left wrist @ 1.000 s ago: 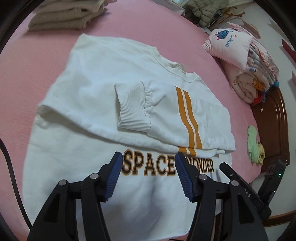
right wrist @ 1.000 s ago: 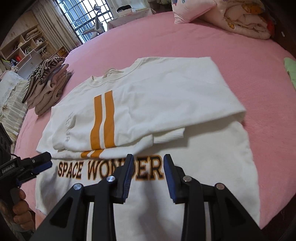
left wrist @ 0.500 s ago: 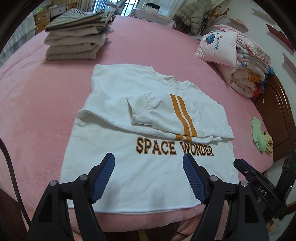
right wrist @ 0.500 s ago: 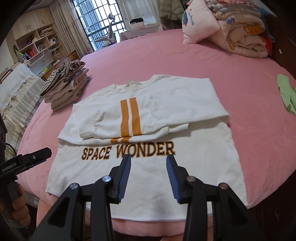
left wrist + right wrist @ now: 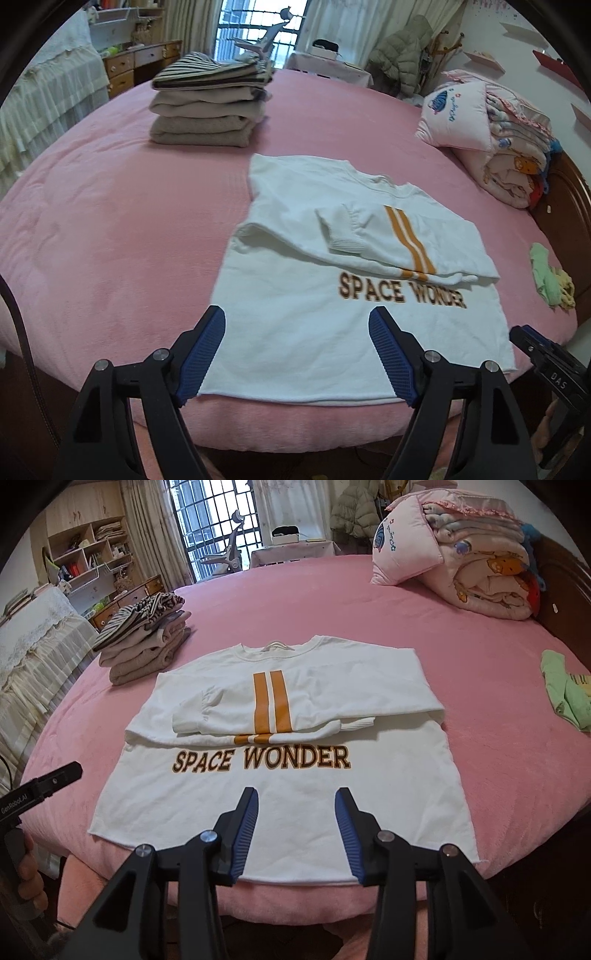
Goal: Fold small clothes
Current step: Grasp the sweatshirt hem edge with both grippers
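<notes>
1. The left gripper [image 5: 297, 354] has two black plastic arms of angular, triangular build, each ending in a ribbed blue pad.
2. A round silver screw head sits on each arm near the pad, with another further back on each.
3. The right gripper [image 5: 295, 834] has the same make: black arms, blue ribbed pads, four silver screw heads.
4. Seen from the left wrist camera, the right gripper's black body bears white letters "DAS".
5. Seen from the right wrist camera, the left gripper's black body reads "GenRobot.AI" in white, above a dark grey handle.
6. A thin black cable curves along the left edge of the left wrist view.
</notes>
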A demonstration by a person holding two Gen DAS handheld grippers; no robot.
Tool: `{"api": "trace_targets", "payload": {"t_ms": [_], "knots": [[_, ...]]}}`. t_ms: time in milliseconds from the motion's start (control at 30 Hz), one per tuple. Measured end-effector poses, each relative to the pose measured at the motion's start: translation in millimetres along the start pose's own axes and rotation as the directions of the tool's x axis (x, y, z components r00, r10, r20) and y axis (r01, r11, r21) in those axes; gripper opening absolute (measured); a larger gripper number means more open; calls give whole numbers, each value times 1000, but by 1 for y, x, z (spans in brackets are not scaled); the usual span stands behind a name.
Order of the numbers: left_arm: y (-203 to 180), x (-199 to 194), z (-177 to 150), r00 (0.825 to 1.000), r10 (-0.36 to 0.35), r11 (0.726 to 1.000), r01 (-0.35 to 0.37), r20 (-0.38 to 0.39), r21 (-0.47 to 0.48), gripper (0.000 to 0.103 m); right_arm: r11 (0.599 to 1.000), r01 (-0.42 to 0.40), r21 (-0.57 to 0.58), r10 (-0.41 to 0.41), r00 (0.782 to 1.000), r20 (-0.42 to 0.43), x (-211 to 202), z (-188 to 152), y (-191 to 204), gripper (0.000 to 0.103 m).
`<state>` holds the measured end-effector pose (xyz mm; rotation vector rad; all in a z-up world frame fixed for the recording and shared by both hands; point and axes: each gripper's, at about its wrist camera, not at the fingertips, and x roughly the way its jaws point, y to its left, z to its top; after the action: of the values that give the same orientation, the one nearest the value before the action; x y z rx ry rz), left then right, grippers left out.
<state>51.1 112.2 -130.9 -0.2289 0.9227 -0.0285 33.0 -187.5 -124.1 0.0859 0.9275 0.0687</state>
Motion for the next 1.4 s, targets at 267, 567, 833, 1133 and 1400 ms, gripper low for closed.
{"api": "trace_targets", "payload": {"t_ms": [267,567,833,1133,1400], "knots": [[46,5,-17,998,60,997,-61,-15,-57,79,994,100,-32,-99,995,24,-3,-20,-15,43],[85,36,-36,987,-14,994,-3,-161,-105,79,986,164,25,-163,986,-41,4,-37,-80,43],[89,65,-47,959,-24,996,-2,-282,-89,79,976,153,155,-138,985,-104,16,-50,-137,43],[100,73,-50,954,-95,985,48,-284,-168,79,961,113,254,-75,985,-153,30,-66,-168,43],[99,69,-52,945,-183,971,131,-270,-201,79,943,38,331,15,987,-157,43,-71,-182,36]]}}
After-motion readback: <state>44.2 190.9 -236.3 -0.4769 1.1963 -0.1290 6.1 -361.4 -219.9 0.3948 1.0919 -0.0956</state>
